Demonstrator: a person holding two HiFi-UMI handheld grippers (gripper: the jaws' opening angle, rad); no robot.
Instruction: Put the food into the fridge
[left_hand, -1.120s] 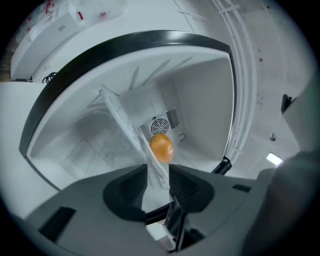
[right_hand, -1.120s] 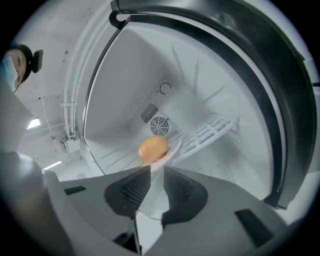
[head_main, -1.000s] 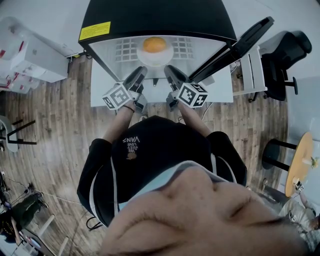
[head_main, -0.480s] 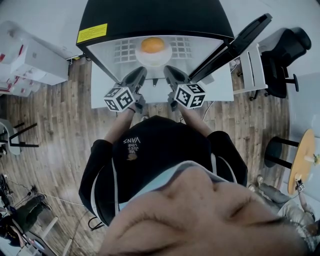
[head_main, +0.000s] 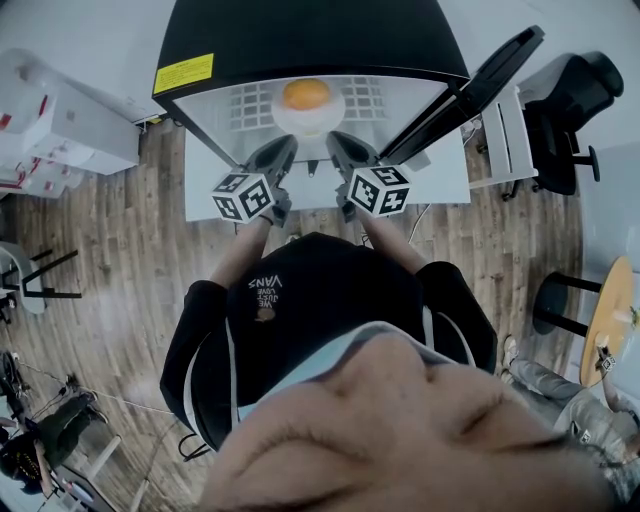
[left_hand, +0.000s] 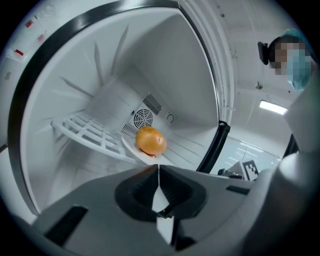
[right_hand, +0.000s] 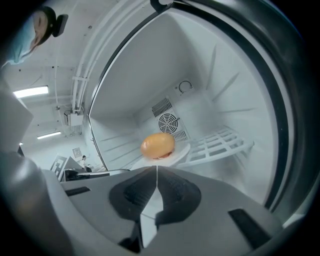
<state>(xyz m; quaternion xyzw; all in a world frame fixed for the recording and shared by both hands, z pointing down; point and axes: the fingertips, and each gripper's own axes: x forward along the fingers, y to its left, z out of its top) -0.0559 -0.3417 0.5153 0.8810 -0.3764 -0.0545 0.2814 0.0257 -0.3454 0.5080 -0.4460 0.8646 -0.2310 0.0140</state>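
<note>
An orange-brown bun (head_main: 305, 94) lies on a white plate (head_main: 309, 120) on the wire shelf (left_hand: 85, 131) inside the open black fridge (head_main: 300, 30). Both grippers are level in front of the opening, a short way from the plate. My left gripper (head_main: 284, 144) has just been closing and now stands shut with nothing between its jaws. In the left gripper view its tips (left_hand: 158, 166) meet just below the bun (left_hand: 150, 141). My right gripper (head_main: 336, 141) is shut and empty too, and in its own view its tips (right_hand: 157, 167) meet below the bun (right_hand: 158, 145).
The fridge door (head_main: 480, 85) stands swung open to the right. The fridge sits on a white table (head_main: 440, 182). White boxes (head_main: 70, 110) stand at left, and an office chair (head_main: 570, 110) and a round wooden table (head_main: 605, 320) at right. The floor is wood.
The left gripper has rolled a little and its jaws have drawn together. The right gripper has rolled slightly. The bun and plate have not moved.
</note>
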